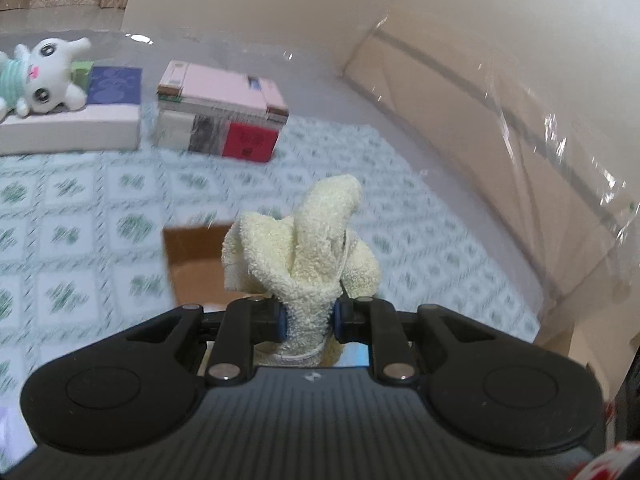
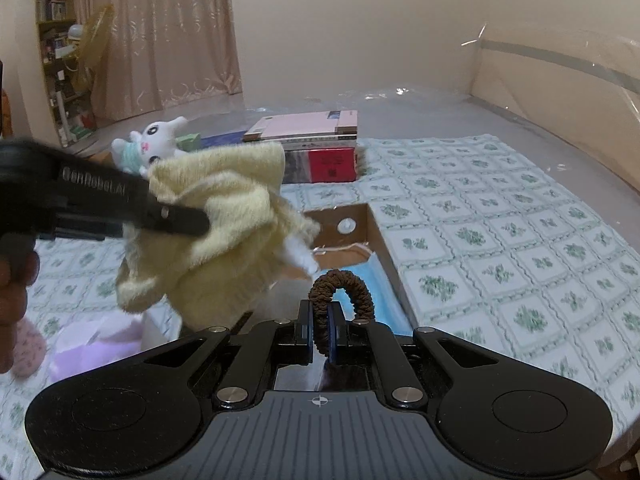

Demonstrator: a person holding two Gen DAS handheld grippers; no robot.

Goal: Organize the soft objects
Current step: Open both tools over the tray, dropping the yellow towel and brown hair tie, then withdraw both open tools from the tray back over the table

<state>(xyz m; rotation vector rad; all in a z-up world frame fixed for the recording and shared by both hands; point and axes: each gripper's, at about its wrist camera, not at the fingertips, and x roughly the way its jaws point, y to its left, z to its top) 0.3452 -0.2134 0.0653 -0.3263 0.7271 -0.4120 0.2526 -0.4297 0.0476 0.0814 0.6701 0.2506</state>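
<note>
My left gripper (image 1: 308,322) is shut on a pale yellow towel (image 1: 316,248) and holds it in the air above a brown cardboard box (image 1: 192,264). In the right wrist view the same towel (image 2: 224,232) hangs from the left gripper (image 2: 192,220) over the box (image 2: 376,240). My right gripper (image 2: 319,334) is shut on a brown hair scrunchie (image 2: 344,288) near the box, which holds a blue face mask (image 2: 380,284).
A white plush toy (image 1: 44,72) lies on books (image 1: 80,124) at the back left; it also shows in the right wrist view (image 2: 154,144). A stack of books (image 1: 224,116) stands beside it. A purple cloth (image 2: 100,344) and a pink item (image 2: 28,344) lie on the patterned cover.
</note>
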